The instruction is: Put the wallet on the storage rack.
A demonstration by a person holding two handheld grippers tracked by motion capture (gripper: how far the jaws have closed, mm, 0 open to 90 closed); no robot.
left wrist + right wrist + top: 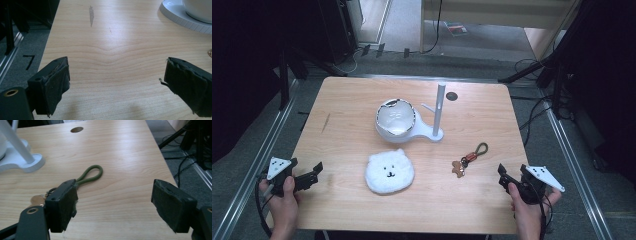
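So the keychain [469, 160] sits on the bench [352, 100] just ahead and a bit left of the right tongs [502, 176], way closer to them than to the left tongs [316, 170] over at the other corner. Its long axis runs diagonally, green cord loop [91, 173] pointing away, with a little brown charm and a red bit at the near end. Both tongs are spread wide with nothing between them.
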